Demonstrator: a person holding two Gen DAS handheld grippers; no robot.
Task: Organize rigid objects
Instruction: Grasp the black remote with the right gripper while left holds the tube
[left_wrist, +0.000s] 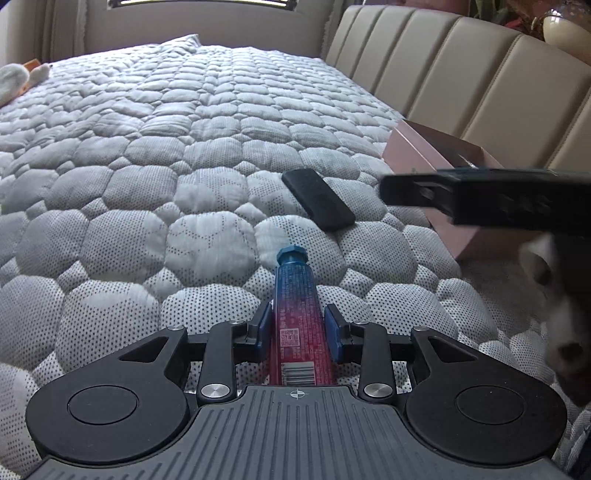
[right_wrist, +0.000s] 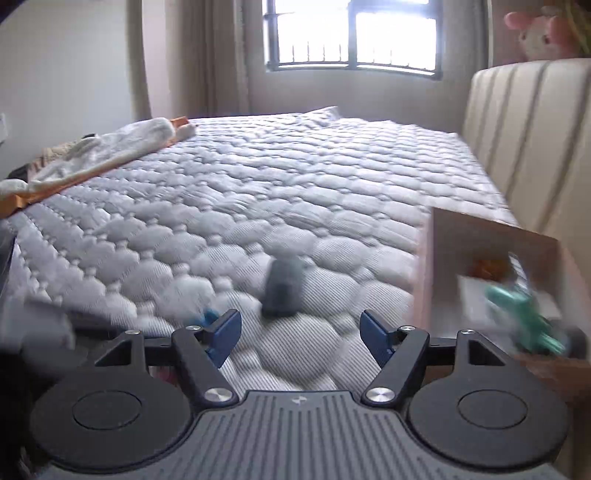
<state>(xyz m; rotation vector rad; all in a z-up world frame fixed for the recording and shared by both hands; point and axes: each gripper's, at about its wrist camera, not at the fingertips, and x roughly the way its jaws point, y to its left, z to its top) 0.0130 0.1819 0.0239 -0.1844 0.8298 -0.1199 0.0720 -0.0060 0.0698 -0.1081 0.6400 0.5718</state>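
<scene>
A blue-and-red tube (left_wrist: 295, 310) with a blue cap lies on the quilted mattress between the fingers of my left gripper (left_wrist: 298, 330); the pads sit close on both sides of it. A black flat case (left_wrist: 317, 199) lies just beyond, and shows blurred in the right wrist view (right_wrist: 282, 291). A pink open box (left_wrist: 424, 155) stands at the right by the headboard; in the right wrist view the box (right_wrist: 480, 258) holds a teal object (right_wrist: 524, 317) and something orange. My right gripper (right_wrist: 301, 339) is open and empty above the mattress; it crosses the left wrist view (left_wrist: 480, 199).
The grey quilted mattress (left_wrist: 166, 166) stretches ahead. A beige padded headboard (left_wrist: 480, 81) runs along the right. A white and orange plush toy (right_wrist: 110, 151) lies at the far left edge. A window (right_wrist: 354, 37) is behind the bed.
</scene>
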